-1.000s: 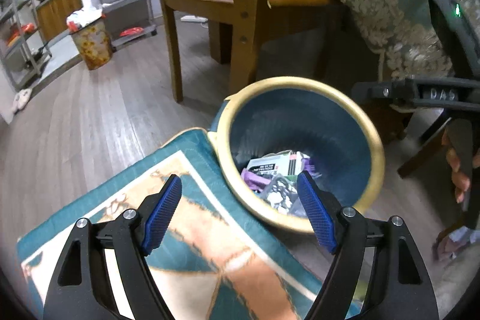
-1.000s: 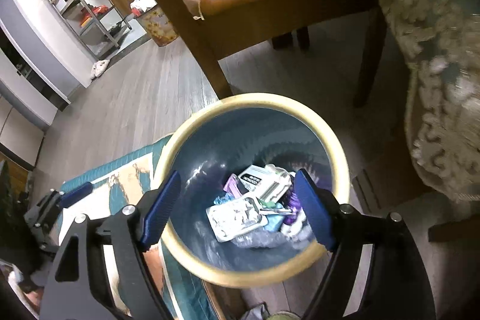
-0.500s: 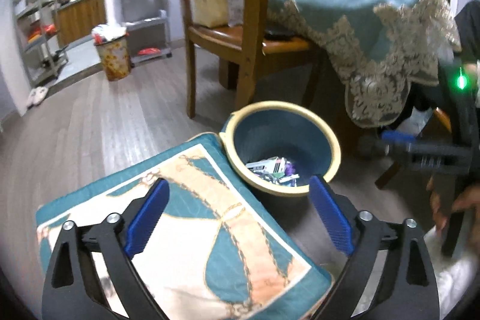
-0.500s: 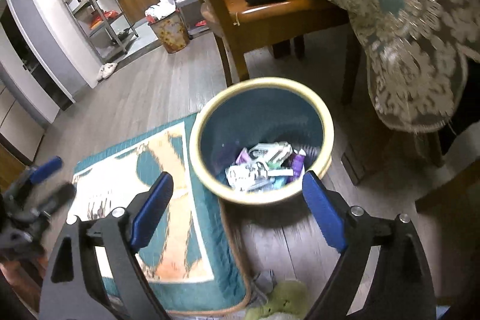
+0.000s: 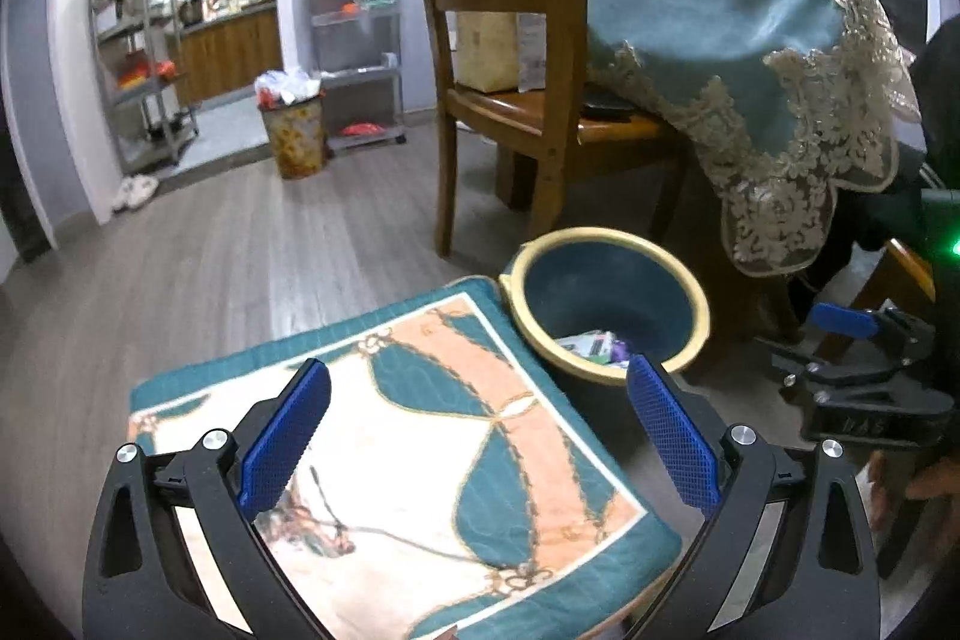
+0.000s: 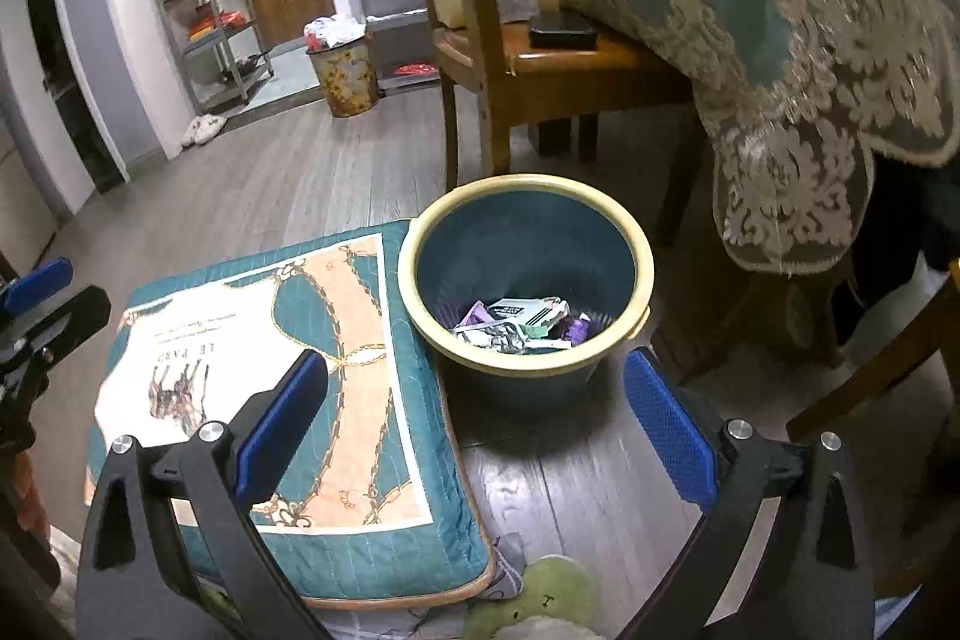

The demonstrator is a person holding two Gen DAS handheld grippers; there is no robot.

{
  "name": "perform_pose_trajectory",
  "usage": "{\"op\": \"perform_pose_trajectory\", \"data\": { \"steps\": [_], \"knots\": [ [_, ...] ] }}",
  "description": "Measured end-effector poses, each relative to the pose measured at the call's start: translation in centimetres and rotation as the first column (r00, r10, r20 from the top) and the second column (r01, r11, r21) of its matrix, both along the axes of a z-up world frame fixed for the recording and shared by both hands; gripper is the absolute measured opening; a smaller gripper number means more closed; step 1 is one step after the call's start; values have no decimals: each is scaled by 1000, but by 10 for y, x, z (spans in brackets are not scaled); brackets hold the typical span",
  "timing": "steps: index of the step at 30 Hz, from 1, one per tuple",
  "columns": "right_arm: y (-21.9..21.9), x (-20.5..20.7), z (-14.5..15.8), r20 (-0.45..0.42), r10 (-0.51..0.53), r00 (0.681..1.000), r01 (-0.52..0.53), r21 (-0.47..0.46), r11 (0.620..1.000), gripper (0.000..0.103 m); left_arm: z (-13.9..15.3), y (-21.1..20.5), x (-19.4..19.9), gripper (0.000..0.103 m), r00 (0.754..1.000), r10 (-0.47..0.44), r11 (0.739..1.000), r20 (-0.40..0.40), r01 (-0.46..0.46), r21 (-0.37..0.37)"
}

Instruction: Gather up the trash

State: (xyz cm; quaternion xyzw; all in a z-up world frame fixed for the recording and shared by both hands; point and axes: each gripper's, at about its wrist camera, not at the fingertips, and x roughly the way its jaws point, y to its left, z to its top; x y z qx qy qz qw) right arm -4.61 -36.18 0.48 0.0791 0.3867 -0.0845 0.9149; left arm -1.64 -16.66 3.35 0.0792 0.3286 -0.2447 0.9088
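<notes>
A blue bin with a cream rim stands on the wood floor beside a patterned cushion; it also shows in the left wrist view. Several wrappers and packets lie in its bottom. My left gripper is open and empty above the cushion, left of the bin. My right gripper is open and empty, above and in front of the bin. The right gripper also shows at the right edge of the left wrist view, and the left one at the left edge of the right wrist view.
A teal and peach cushion lies left of the bin. A wooden chair and a table with a lace-edged teal cloth stand behind it. A green soft toy lies near the front. A second, floral bin stands by the shelves.
Both grippers have pulled up and back from the bin, so it looks smaller and farther. Both have stayed open and empty.
</notes>
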Motion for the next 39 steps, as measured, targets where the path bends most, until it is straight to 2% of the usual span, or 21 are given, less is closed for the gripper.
{"op": "perform_pose_trajectory", "data": {
  "steps": [6,13,23,39],
  "knots": [
    [6,1,-1,7,3,1000,-2,-40,999,97,2,4,4,98,998,55,998,21,-55,-9],
    [0,0,-3,0,-17,1000,17,-33,999,97,5,-1,5,98,993,108,994,48,-108,-6],
    [-3,1,-6,-13,-33,999,32,-26,999,97,2,-11,3,98,997,64,998,35,-64,-6],
    [-2,2,-7,-20,-29,999,28,-27,999,97,-2,-16,5,98,998,69,998,13,-69,-3]
  ]
}}
